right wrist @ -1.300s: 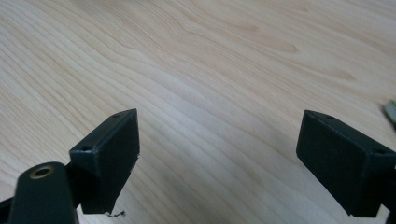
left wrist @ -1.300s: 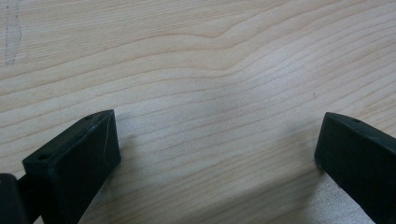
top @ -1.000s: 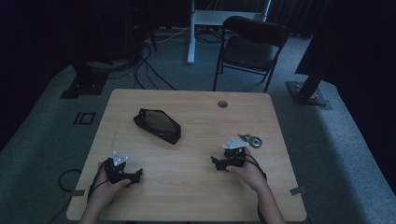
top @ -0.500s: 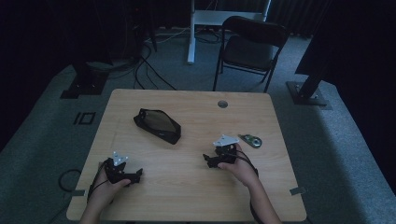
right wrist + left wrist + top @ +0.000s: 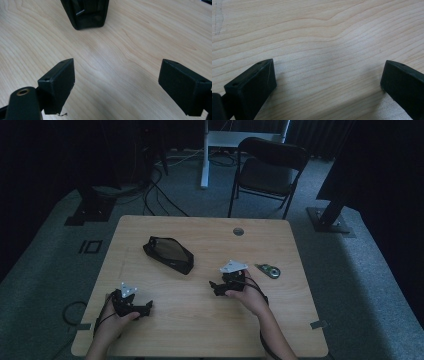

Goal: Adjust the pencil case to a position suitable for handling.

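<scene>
So in the high view there's a light wooden table (image 5: 200, 330) filling the middle of the frame, with the person's hands coming in from the bottom edge. The left gripper (image 5: 146, 308) sits in the lower left of the table area, low over the wood, and in the left gripper view (image 5: 328, 80) its two black jaws stand wide apart with nothing but bare wood grain between them, so it's open and holding nothing. The right gripper (image 5: 214, 288) is a bit right of the frame's centre, pointing left and up towards the black pouch (image 5: 168, 254), which lies flat on the table in the upper left part of the tabletop, near the gripper but not touching it. In the right gripper view (image 5: 116, 82) the jaws are spread wide too, empty, and the near end of the pouch (image 5: 86, 13) shows at the top centre of the frame, ahead of the jaws with bare wood between. Just right of the right gripper in the high view there's a small greenish object (image 5: 269, 270) lying on the table, too small to say what it is. Past the table's far edge, top centre right, stands a dark folding chair (image 5: 270, 170) on the grey carpet.
</scene>
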The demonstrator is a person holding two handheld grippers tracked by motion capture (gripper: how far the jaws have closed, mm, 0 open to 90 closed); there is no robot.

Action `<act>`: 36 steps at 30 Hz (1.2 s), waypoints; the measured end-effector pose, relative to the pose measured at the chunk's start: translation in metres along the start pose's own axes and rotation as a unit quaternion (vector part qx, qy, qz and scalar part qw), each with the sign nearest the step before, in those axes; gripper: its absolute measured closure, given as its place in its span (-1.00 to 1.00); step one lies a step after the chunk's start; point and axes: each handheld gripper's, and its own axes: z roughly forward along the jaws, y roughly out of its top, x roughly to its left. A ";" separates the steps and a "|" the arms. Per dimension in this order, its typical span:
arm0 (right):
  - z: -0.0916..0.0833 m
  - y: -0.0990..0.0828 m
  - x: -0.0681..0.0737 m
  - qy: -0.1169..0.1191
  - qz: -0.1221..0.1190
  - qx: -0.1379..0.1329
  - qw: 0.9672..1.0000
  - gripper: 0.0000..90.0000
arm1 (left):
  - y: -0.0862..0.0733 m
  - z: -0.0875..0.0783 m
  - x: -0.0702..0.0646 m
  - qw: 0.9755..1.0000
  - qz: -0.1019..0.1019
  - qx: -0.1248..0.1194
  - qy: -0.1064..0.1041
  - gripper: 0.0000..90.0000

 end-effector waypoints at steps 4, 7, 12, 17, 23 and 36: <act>0.003 0.005 0.002 0.003 -0.003 -0.005 1.000 -0.70 | 0.000 0.000 0.000 1.000 0.000 0.000 0.000 -0.99; 0.004 0.010 0.004 0.008 -0.003 -0.012 1.000 -0.70 | 0.000 0.000 0.000 1.000 0.000 0.000 0.000 -0.99; 0.008 0.017 0.008 0.017 -0.004 -0.022 1.000 -0.69 | 0.000 0.000 0.000 1.000 -0.001 0.000 0.000 -0.99; 0.013 0.027 0.016 0.030 -0.015 -0.030 0.999 -0.69 | 0.000 0.000 0.000 1.000 -0.001 0.000 0.000 -0.99; 0.021 0.039 0.022 0.037 -0.019 -0.037 0.998 -0.68 | 0.000 0.000 0.000 1.000 -0.001 0.000 0.000 -0.99; 0.043 0.060 0.022 0.040 -0.028 -0.061 0.997 -0.49 | 0.000 0.000 0.000 1.000 -0.001 -0.001 0.000 -0.99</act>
